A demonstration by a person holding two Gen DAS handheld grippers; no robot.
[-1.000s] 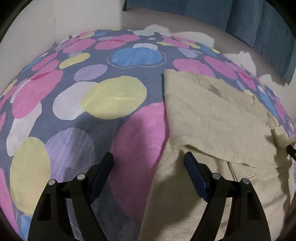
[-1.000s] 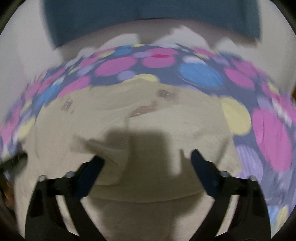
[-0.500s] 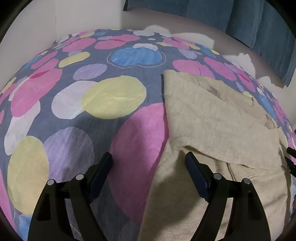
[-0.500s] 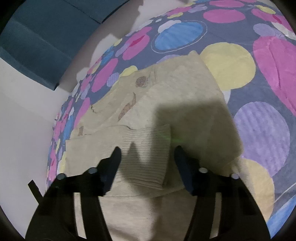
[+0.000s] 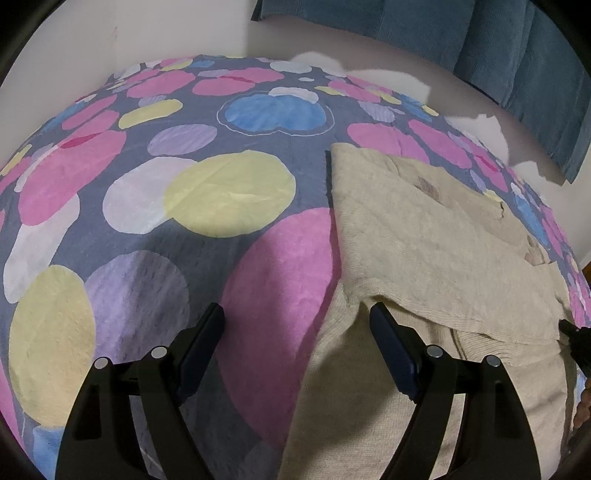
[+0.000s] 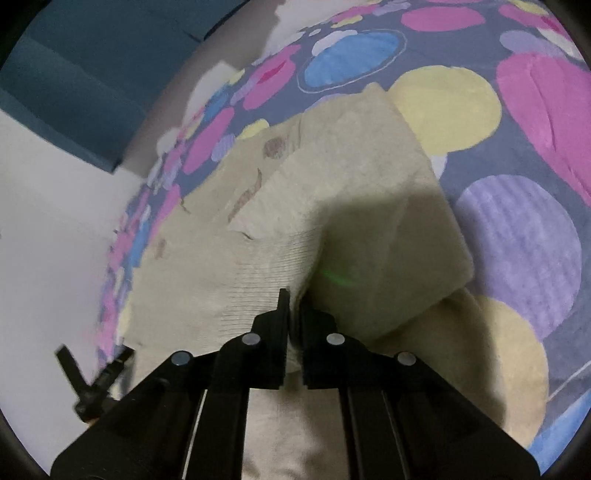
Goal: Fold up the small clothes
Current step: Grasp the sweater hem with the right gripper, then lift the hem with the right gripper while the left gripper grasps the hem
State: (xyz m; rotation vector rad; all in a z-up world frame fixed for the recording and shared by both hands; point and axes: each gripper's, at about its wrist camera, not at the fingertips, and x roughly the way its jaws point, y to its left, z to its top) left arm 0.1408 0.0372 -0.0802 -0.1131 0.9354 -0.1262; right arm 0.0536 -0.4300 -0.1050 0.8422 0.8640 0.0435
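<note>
The jaws of the right gripper are closed on the ribbed hem of the beige knit garment, and a small fold of the cloth is pinched between the two pads and stands up a little there. This gripper points forward and downward over the garment, and it is rolled, so the bed appears tilted in its view. The jaws of the left gripper are wide open and hold nothing; the left finger is over a pink circle of the bedsheet, and the right finger is over the near left edge of the garment, where the folded upper layer meets the lower one. I cannot tell if this finger touches the cloth. The left gripper also looks downward at a steep angle. The garment lies on the bed, on the right side in the left wrist view, with one part folded over the rest, and it has some brown marks on it that are too small to make out. The sheet is grey-blue with big pink, yellow, lilac and blue circles. Behind the bed there is a pale wall and a dark blue curtain. The lower part of the garment is cut off by the picture edge and hidden behind the gripper bodies. At the left edge of the right wrist view a black part is blurred, and I cannot say what it is.
</note>
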